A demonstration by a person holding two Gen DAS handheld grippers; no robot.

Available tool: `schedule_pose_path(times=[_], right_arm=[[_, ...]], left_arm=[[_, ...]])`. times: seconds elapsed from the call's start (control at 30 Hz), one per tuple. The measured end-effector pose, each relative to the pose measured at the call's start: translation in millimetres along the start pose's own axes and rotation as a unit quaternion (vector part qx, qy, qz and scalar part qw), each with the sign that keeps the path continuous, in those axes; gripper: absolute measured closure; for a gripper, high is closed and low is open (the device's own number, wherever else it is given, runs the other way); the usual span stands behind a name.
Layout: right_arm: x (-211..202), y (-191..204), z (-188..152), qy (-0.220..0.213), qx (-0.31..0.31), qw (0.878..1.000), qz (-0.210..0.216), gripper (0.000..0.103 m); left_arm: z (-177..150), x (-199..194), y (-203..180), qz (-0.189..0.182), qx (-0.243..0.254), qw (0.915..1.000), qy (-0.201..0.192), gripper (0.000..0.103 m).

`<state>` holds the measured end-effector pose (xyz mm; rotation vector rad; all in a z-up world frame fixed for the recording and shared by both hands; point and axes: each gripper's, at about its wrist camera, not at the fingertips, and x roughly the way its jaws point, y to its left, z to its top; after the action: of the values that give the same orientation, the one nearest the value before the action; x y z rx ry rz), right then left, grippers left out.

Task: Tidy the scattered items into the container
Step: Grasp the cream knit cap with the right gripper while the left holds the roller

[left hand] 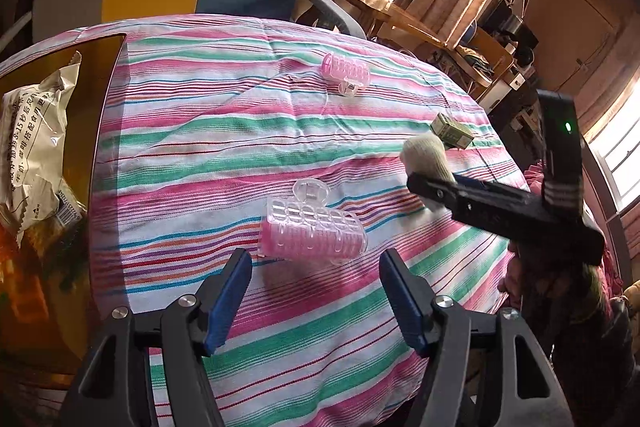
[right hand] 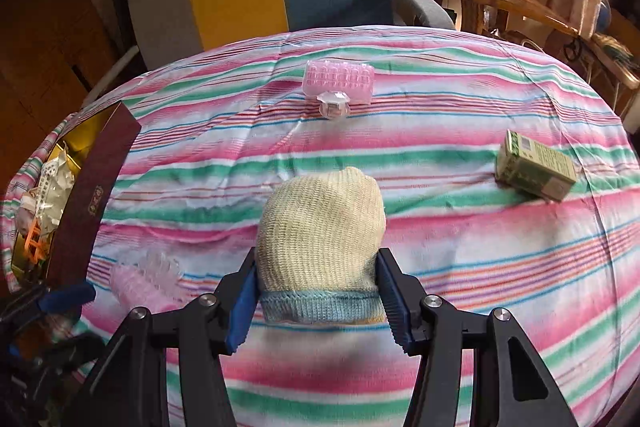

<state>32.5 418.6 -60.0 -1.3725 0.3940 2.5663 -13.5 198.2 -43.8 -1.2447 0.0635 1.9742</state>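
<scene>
Cream knitted glove with blue cuff (right hand: 320, 239) clamped in right gripper (right hand: 318, 301) jaws above striped tabletop (right hand: 480, 267); left gripper (left hand: 316, 301) jaws wide near pink hair roller (left hand: 312, 229). Next, probably: carrying across to maroon gold-lined box (right hand: 94, 183).

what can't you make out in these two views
- Container contents: left wrist view crops them at its edge; in the right wrist view they are small and jumbled.
- Near pink hair roller: blurred in the right wrist view.
- Knitted glove: its lower part is hidden behind the right gripper.
- Small green box: print too small to read.
</scene>
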Motion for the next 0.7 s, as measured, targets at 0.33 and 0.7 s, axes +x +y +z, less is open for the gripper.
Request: schedule_pose_path(times=[0.33, 0.7], right_arm=[[-7, -3, -37, -0.003, 0.024, 1.0, 0.009, 0.047], [-3, 0, -38, -0.009, 0.016, 1.0, 0.004, 0.045]], left_arm=[[9, 23, -24, 0.044, 0.064, 0.997, 0.007, 0.029], [4, 38, -20, 0.077, 0.074, 0.994, 0.024, 0.038]])
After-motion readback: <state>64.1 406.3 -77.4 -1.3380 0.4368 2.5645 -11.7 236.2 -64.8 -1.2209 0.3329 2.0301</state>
